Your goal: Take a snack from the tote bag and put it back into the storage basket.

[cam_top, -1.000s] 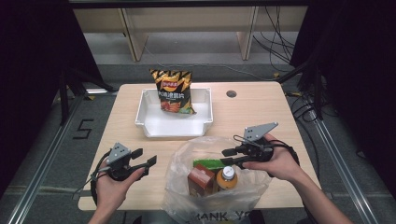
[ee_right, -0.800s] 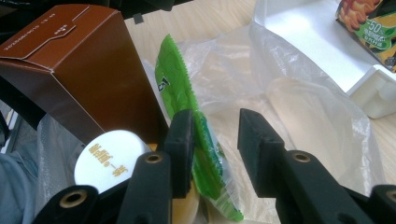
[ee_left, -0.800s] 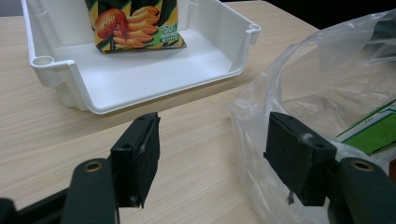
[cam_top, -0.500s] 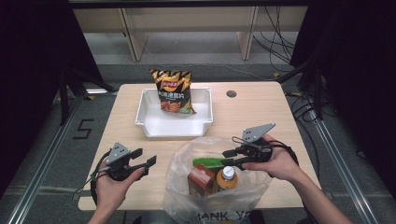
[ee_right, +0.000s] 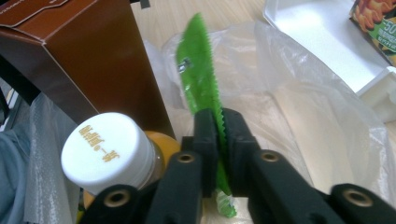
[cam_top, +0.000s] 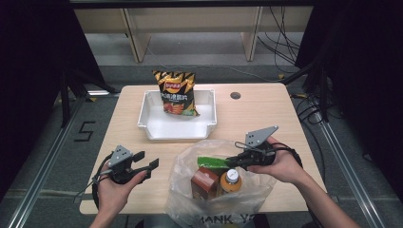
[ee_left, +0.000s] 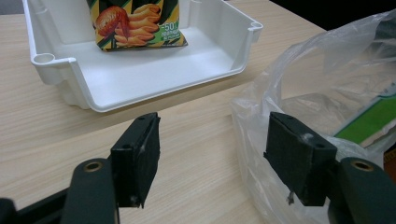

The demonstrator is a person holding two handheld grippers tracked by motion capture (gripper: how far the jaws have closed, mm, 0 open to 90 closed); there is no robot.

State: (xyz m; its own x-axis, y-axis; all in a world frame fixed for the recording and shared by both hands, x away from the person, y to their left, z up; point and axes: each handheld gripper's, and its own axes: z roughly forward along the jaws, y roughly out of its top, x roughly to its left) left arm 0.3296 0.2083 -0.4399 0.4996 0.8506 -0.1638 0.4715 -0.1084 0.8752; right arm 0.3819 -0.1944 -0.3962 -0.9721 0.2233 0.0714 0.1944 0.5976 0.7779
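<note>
A clear plastic bag (cam_top: pixel 209 202) lies at the table's near edge. In it stand a brown carton (cam_top: pixel 204 183) and an orange bottle with a white cap (cam_top: pixel 231 176), with a green packet (cam_top: pixel 212 161) behind them. My right gripper (cam_top: pixel 233 161) reaches into the bag's mouth, and its jaws have just closed on the green packet's (ee_right: pixel 198 70) serrated edge (ee_right: pixel 218 130). The carton (ee_right: pixel 84 60) and bottle cap (ee_right: pixel 105 149) stand just beside it. My left gripper (cam_top: pixel 148 162) rests open left of the bag, and nothing lies between its jaws (ee_left: pixel 215 158).
A white tray (cam_top: pixel 177 127) sits at the table's middle with a yellow and black chips bag (cam_top: pixel 175 92) leaning on its far wall. A round hole (cam_top: pixel 235 95) marks the tabletop at the far right. The tray's open front (ee_left: pixel 140 79) faces my left gripper.
The right gripper's jaws have drawn together on the green packet's edge. Neither hand has shifted, and the left gripper stays as open as before.
</note>
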